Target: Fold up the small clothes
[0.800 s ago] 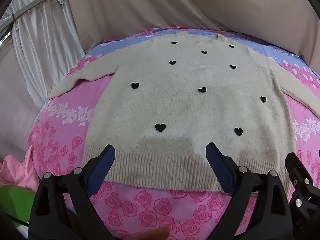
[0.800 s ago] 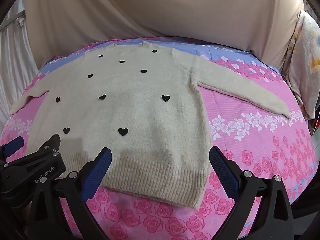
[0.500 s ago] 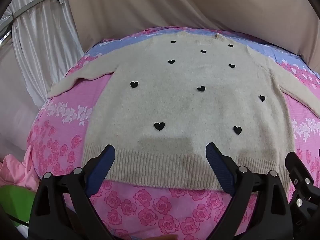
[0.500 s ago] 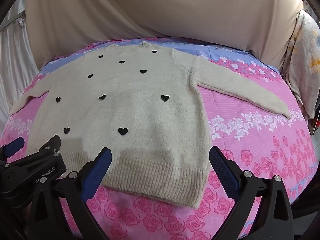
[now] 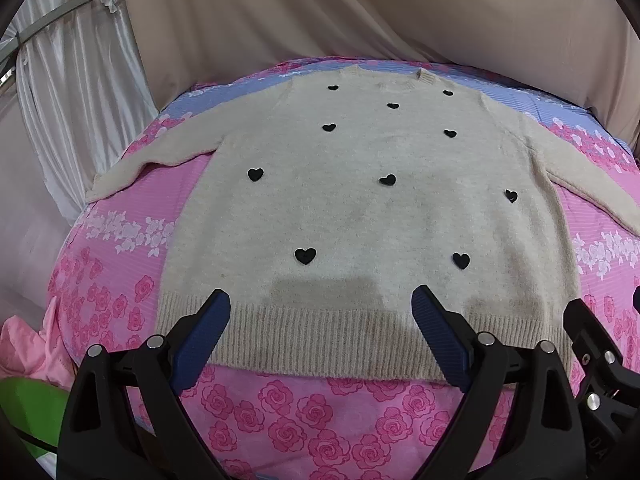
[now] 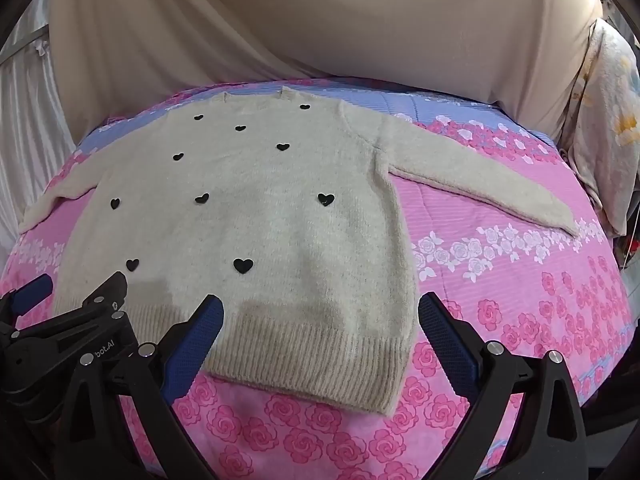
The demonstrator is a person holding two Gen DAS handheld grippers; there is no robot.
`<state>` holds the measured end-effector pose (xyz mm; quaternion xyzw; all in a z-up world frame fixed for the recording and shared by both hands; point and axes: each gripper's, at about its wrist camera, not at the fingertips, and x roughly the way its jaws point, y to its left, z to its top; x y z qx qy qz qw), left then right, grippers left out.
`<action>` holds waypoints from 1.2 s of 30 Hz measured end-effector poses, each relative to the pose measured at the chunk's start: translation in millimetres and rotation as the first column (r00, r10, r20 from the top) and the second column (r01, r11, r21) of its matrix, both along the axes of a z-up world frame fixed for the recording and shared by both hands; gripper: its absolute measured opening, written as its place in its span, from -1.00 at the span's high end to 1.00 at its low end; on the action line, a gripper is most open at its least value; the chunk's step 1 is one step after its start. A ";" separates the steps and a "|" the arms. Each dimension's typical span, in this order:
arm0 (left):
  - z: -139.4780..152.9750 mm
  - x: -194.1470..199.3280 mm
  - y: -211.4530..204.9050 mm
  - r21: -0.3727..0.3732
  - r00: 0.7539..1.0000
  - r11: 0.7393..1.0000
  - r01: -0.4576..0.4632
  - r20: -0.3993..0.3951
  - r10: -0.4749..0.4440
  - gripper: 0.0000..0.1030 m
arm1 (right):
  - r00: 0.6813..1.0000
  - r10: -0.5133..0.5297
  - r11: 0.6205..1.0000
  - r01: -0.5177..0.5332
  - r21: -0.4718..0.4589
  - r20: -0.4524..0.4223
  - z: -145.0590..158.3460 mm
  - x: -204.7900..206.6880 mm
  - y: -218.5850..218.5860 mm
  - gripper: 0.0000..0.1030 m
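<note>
Nearest the cameras, the left gripper (image 5: 320, 312) hangs just above the near hem with its blue-padded jaws spread wide and nothing between them. The right gripper (image 6: 320, 316) hangs beside it on the right, equally spread and empty, its jaws straddling the hem's near right corner.

Under both lies the cream fuzzy knit sweater with small black hearts (image 5: 360, 208), spread flat and face up on the pink rose-print bedsheet (image 5: 328, 432). Its ribbed hem (image 5: 340, 340) is nearest, the neckline farthest, and a sleeve reaches out to each side; the right sleeve (image 6: 480, 188) stretches well toward the right edge of the bed. No fold has been made yet, by the look of it.

The likely trouble from here: the knit is thick and loose, so a shallow pinch could catch only the top layer and drag the front away from the back. A pinch that goes too deep could catch the bedsheet as well. Lifting one side ahead of the other would skew the fold.

Around the bed, crumpled pink cloth (image 5: 24, 356) and something green (image 5: 28, 408) sit at the near left. White drapes (image 5: 76, 92) hang on the left, a beige curtain (image 6: 320, 20) at the far side and a pale floral fabric (image 6: 604, 120) at the right. Nothing lies on the sweater to block a fold.
</note>
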<state>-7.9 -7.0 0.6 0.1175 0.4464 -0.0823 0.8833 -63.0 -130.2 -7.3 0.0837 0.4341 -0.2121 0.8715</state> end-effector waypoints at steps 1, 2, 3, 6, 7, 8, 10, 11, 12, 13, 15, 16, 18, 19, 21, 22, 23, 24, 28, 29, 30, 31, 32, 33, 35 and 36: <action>-0.4 0.4 0.1 -0.003 1.000 1.000 0.002 -0.004 -0.002 -0.74 | 1.000 0.000 1.000 0.000 0.001 0.002 1.3 -1.3 -1.4 -0.87; -0.6 -0.3 -0.3 -0.004 1.000 1.000 0.002 -0.005 -0.002 -0.74 | 1.000 0.000 1.000 0.000 0.001 0.002 1.5 -1.4 -1.6 -0.87; -0.9 -0.1 0.5 -0.007 1.000 1.000 0.004 -0.007 -0.004 -0.74 | 1.000 0.001 1.000 -0.001 0.001 0.002 1.0 -1.5 -1.2 -0.87; -1.7 -0.9 0.2 -0.009 1.000 1.000 0.008 -0.016 -0.008 -0.74 | 1.000 0.002 1.000 -0.002 0.001 0.004 1.6 -1.6 -1.6 -0.87; -2.0 -1.3 0.3 -0.009 1.000 1.000 0.007 -0.017 -0.007 -0.74 | 1.000 0.001 1.000 -0.001 0.000 0.004 1.7 -1.7 -1.4 -0.87; -2.4 -1.7 0.4 -0.011 1.000 1.000 0.006 -0.018 -0.007 -0.74 | 1.000 0.002 1.000 -0.002 -0.001 0.005 2.5 -1.8 -2.0 -0.87; -3.0 -2.1 0.7 -0.009 1.000 1.000 0.007 -0.021 -0.007 -0.74 | 1.000 0.002 1.000 -0.002 -0.001 0.006 3.1 -2.2 -2.6 -0.87; -3.2 -1.9 1.1 -0.010 1.000 1.000 0.007 -0.024 -0.007 -0.74 | 1.000 0.002 1.000 -0.002 -0.001 0.006 3.0 -2.4 -2.2 -0.87; -3.2 -1.8 1.2 -0.010 1.000 1.000 0.007 -0.025 -0.008 -0.74 | 1.000 0.002 1.000 -0.002 -0.001 0.006 3.4 -2.4 -2.8 -0.87; -3.2 -1.9 1.1 -0.008 1.000 1.000 0.008 -0.025 -0.008 -0.74 | 1.000 0.002 1.000 -0.002 -0.002 0.007 2.9 -2.4 -1.8 -0.87; -2.5 -2.6 1.4 -0.012 1.000 1.000 0.008 -0.019 -0.009 -0.74 | 1.000 0.002 1.000 -0.002 -0.003 0.007 3.1 -2.3 -2.1 -0.87; -2.2 -2.6 1.3 -0.015 1.000 1.000 0.008 -0.016 -0.009 -0.74 | 1.000 0.002 1.000 -0.002 -0.002 0.006 2.7 -2.3 -1.6 -0.87; -1.5 -2.9 1.5 -0.016 1.000 1.000 0.005 -0.008 -0.005 -0.74 | 1.000 0.002 1.000 -0.002 -0.003 0.006 2.6 -2.5 -1.5 -0.87; -1.1 -2.7 1.6 -0.020 1.000 1.000 0.005 -0.007 -0.006 -0.74 | 1.000 0.001 1.000 -0.001 -0.002 0.006 2.9 -2.5 -2.1 -0.87; -0.8 -2.2 1.2 -0.020 1.000 1.000 0.006 -0.007 -0.006 -0.74 | 1.000 0.001 1.000 -0.001 -0.003 0.007 2.4 -3.0 -1.8 -0.87; -0.8 -2.4 0.8 -0.020 1.000 1.000 0.009 -0.007 -0.009 -0.74 | 1.000 0.001 1.000 -0.001 -0.004 0.007 2.6 -2.8 -1.3 -0.87; -0.8 -2.7 0.0 -0.019 1.000 1.000 0.010 -0.007 -0.010 -0.74 | 1.000 0.001 1.000 -0.001 -0.005 0.007 2.9 -2.8 -1.7 -0.87; -0.9 -2.8 -0.4 -0.018 1.000 1.000 0.010 -0.006 -0.011 -0.74 | 1.000 0.000 1.000 0.000 -0.005 0.007 3.0 -2.9 -1.2 -0.87; -1.0 -2.6 -1.4 -0.017 1.000 1.000 0.009 -0.007 -0.009 -0.74 | 1.000 0.000 1.000 0.000 -0.005 0.008 3.5 -2.9 -1.4 -0.87; -0.8 -2.6 -1.2 -0.018 1.000 1.000 0.009 -0.007 -0.009 -0.74 | 1.000 0.000 1.000 0.000 -0.005 0.008 3.3 -3.0 -1.2 -0.87; -0.9 -2.6 -1.4 -0.016 1.000 1.000 0.009 -0.006 -0.009 -0.74 | 1.000 0.000 1.000 0.000 -0.006 0.009 3.6 -3.5 -0.8 -0.87; -1.3 -3.4 -1.5 -0.016 1.000 1.000 0.009 -0.006 -0.009 -0.74 | 1.000 0.000 1.000 0.000 -0.005 0.009 3.5 -3.7 -1.0 -0.87; -1.2 -3.3 -1.4 -0.017 1.000 1.000 0.010 -0.006 -0.010 -0.74 | 1.000 0.000 1.000 0.000 -0.004 0.009 3.6 -3.6 -1.3 -0.87; -1.2 -3.5 -1.8 -0.016 1.000 1.000 0.010 -0.006 -0.010 -0.74 | 1.000 -0.001 1.000 0.001 -0.004 0.008 3.3 -3.6 -1.2 -0.87; -1.3 -3.1 -1.5 -0.016 1.000 1.000 0.010 -0.008 -0.010 -0.74 | 1.000 -0.002 1.000 0.002 -0.002 0.008 2.2 -3.4 -0.9 -0.87; -1.5 -3.2 -1.5 -0.016 1.000 1.000 0.010 -0.008 -0.010 -0.74 | 1.000 -0.003 1.000 0.003 -0.003 0.008 2.1 -3.5 -1.1 -0.87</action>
